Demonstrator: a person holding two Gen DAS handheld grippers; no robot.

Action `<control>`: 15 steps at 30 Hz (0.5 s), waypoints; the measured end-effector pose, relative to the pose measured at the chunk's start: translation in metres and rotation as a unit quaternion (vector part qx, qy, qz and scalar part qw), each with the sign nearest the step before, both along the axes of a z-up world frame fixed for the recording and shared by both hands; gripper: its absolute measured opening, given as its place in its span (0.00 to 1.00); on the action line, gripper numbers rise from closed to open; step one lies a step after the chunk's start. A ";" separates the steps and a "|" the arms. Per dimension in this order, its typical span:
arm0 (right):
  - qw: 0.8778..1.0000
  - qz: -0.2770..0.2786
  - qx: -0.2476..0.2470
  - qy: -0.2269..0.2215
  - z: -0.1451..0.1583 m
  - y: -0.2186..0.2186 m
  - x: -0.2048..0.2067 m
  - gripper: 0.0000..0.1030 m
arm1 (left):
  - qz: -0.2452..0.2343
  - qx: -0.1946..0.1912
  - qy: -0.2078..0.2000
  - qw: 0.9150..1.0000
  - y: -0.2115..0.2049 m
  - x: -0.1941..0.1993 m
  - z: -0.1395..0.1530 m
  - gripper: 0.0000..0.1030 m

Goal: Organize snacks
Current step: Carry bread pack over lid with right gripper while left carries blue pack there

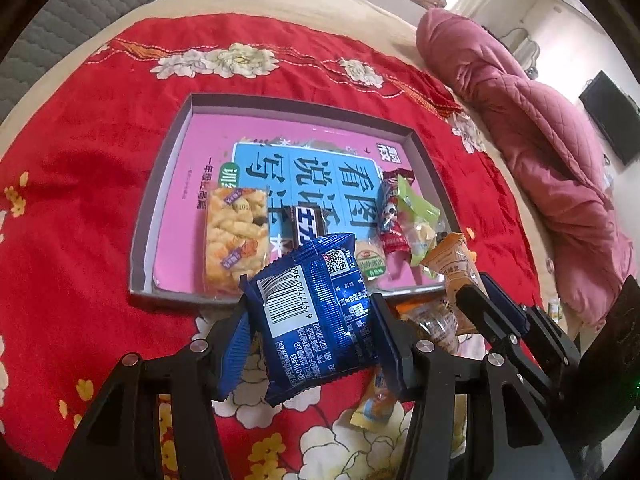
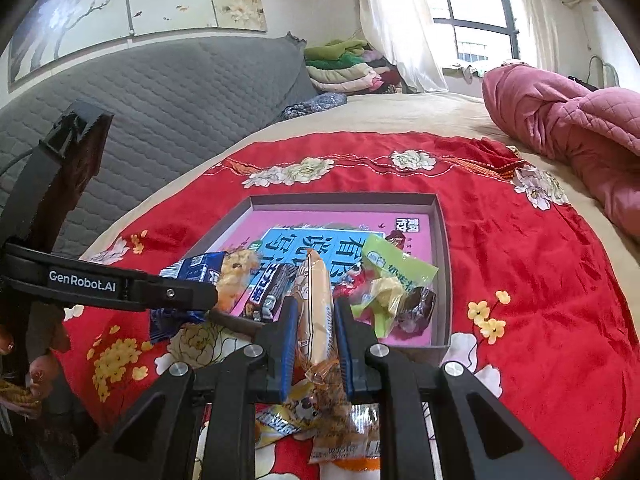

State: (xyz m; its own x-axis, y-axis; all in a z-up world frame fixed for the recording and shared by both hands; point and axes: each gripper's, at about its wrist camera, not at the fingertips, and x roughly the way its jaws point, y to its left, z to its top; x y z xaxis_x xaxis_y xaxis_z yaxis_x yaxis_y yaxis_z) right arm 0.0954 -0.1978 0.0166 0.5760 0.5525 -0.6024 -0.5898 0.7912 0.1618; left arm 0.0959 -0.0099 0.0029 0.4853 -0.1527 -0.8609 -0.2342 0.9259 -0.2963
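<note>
My left gripper (image 1: 310, 300) is shut on a blue foil snack packet (image 1: 316, 316) and holds it just in front of the grey tray's near rim (image 1: 176, 298). My right gripper (image 2: 314, 308) is shut on a long orange snack packet (image 2: 318, 304), also at the near rim of the tray (image 2: 440, 346). In the tray lie a yellow puffed-rice bar (image 1: 236, 240), a dark chocolate bar (image 1: 310, 222), a red candy packet (image 1: 390, 220), a green packet (image 1: 416, 212) and a small dark wrapped candy (image 2: 420, 306). The right gripper also shows in the left wrist view (image 1: 460, 284).
The tray sits on a red floral cloth (image 1: 80, 184) on a bed. Loose yellow and orange snack packets (image 2: 320, 428) lie on the cloth under my right gripper. A pink quilt (image 1: 540, 136) is bundled at the right. A grey padded headboard (image 2: 180, 92) stands behind.
</note>
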 end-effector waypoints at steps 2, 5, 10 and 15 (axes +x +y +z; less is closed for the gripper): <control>1.000 -0.004 0.001 0.001 -0.001 -0.001 0.003 0.18 | 0.000 0.001 -0.002 1.000 0.000 0.002 0.000 0.56; 1.000 -0.009 0.004 0.002 -0.001 -0.002 0.006 0.18 | 0.001 0.002 -0.004 1.000 0.001 0.006 0.001 0.56; 1.000 -0.016 0.007 0.004 -0.002 -0.003 0.011 0.18 | 0.002 0.004 -0.006 1.000 0.000 0.014 0.001 0.56; 1.000 -0.012 0.010 -0.004 -0.001 0.001 0.014 0.18 | 0.000 0.008 -0.004 1.000 -0.002 0.022 -0.001 0.56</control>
State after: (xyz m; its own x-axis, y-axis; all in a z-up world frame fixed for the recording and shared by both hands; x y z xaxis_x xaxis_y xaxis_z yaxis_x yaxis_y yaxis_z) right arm 0.1091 -0.1973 0.0154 0.5944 0.5506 -0.5862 -0.5721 0.8017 0.1729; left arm 0.1181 -0.0119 0.0016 0.4927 -0.1396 -0.8589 -0.2310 0.9307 -0.2837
